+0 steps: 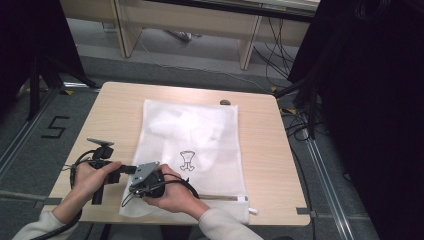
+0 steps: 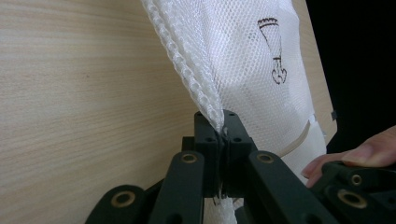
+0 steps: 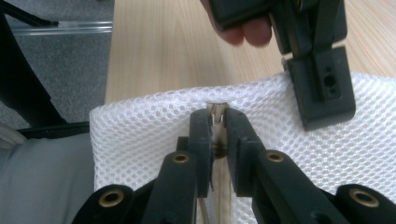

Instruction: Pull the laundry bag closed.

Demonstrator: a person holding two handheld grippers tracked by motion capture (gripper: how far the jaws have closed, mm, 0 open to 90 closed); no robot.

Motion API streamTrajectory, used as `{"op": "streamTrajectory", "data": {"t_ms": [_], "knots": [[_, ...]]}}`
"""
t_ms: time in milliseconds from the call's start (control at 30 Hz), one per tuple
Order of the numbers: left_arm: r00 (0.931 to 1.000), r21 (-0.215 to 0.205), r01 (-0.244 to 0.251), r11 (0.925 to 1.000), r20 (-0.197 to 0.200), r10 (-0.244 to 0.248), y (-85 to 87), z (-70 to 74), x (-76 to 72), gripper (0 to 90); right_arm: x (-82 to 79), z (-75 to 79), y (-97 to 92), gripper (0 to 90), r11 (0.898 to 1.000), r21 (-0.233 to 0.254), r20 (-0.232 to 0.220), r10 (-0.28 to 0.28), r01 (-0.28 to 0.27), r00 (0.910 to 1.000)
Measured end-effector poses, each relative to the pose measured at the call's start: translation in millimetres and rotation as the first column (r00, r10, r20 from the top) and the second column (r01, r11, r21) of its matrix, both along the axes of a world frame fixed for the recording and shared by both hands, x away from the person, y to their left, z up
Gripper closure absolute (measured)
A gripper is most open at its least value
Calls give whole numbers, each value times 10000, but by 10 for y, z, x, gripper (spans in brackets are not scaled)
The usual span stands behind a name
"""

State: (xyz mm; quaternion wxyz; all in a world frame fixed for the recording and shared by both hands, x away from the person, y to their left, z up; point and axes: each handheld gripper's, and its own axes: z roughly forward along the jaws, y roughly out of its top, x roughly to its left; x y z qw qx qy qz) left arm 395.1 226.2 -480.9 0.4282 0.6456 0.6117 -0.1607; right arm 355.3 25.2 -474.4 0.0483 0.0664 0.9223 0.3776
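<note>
A white mesh bag (image 1: 192,145), something white showing faintly inside, is spread on the table (image 1: 110,115). Its near-left edge is pinched by the left gripper (image 2: 220,133); its zipper pull is clamped by the right gripper (image 3: 215,122).

Left tool (image 2: 223,133) clamped shut; right tool (image 3: 218,119) likewise.

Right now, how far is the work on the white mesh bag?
Done: the white mesh bag lies flat on the table, holding something white. In hand: the left gripper is shut on the bag's left edge, and the right gripper is shut on a small metal piece, likely the zipper pull, at the near corner. Left: probably running the zipper along the near edge; which way I cannot tell.
</note>
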Motion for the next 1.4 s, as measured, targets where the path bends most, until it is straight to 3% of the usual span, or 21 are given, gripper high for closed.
{"op": "streamTrajectory", "data": {"t_ms": [33,200,667,833,900,1100,1267,1300,1400], "knots": [[9999,-18,93,10000,40,-93,15,5,8,869,13,-3,-2,826,9999,-31,242,129,-129,9996],[9997,-382,5,9993,-231,-14,40,34,10,869,-4,-19,-13,827,9997,-213,401,160,-151,9991],[9994,-298,152,9994,-295,-161,49,21,17,868,-35,-51,-85,827,9996,-289,367,33,-23,9993],[9993,-359,175,9992,-329,-187,51,19,17,868,-48,-87,-109,827,9994,-333,85,-120,123,9999],[9993,-399,167,9991,-342,-180,56,16,17,868,-40,-123,-120,827,9993,-220,-488,-323,312,9983],[9987,-367,265,9990,-436,-281,51,10,19,867,-40,-111,-135,827,9984,-514,-435,-240,217,9988],[9987,-375,312,9988,-394,-327,43,10,18,867,-26,-134,-147,827,9987,-450,-456,-250,229,9986],[9987,-392,323,9987,-389,-339,42,11,18,867,-38,-156,-141,827,9982,-415,-615,-451,426,9971],[9985,-407,355,9985,-398,-372,36,11,14,867,-21,-175,-137,826,9985,-474,-539,-296,271,9981]]}}
